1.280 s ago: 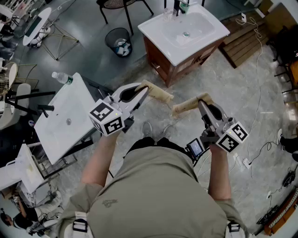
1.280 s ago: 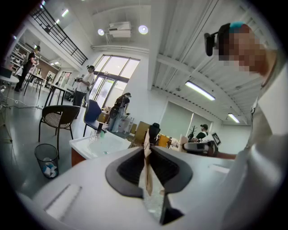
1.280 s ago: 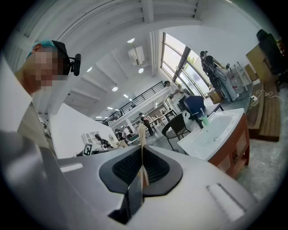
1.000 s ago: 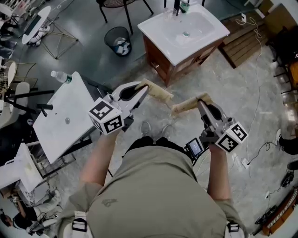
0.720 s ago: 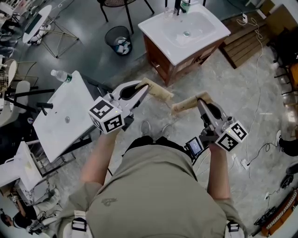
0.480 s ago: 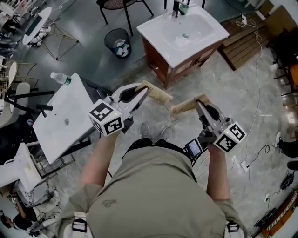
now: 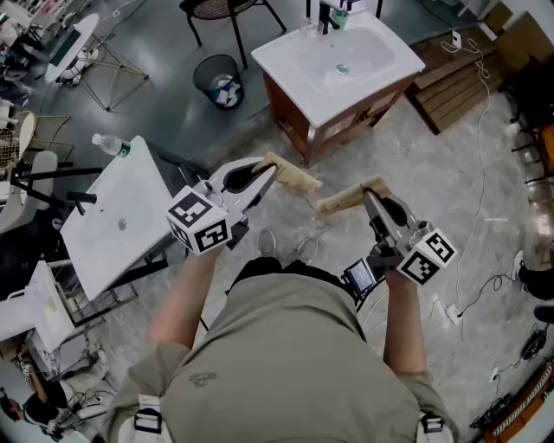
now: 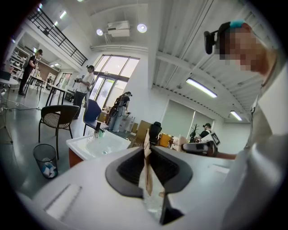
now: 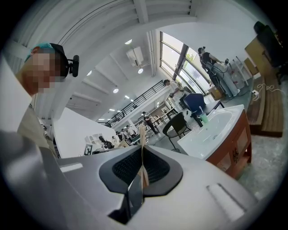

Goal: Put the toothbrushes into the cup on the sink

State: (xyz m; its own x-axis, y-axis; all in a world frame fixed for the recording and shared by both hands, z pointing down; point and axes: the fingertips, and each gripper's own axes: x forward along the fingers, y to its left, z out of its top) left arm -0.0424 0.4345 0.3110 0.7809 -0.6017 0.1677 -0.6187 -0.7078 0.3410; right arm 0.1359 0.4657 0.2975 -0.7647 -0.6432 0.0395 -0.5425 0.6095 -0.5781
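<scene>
Toothbrushes too small to make out; something pale standing in the green cup [image 9: 204, 118] is possibly one. Cup sits at the back rim of the sink [image 7: 368, 52] beside the tap, well apart from both tongs. Left gripper [image 7: 313, 182]: jaws pressed together, nothing between. Right gripper [image 7: 322, 207]: likewise. Count: one cup, one sink, two grippers.

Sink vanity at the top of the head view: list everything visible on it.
The sink vanity has a white rectangular top with a shallow basin and a central drain. It sits on a reddish-brown wooden cabinet, upright on the floor and skewed in the frame. A black faucet, green cup and clear glass stand along its far edge.
</scene>
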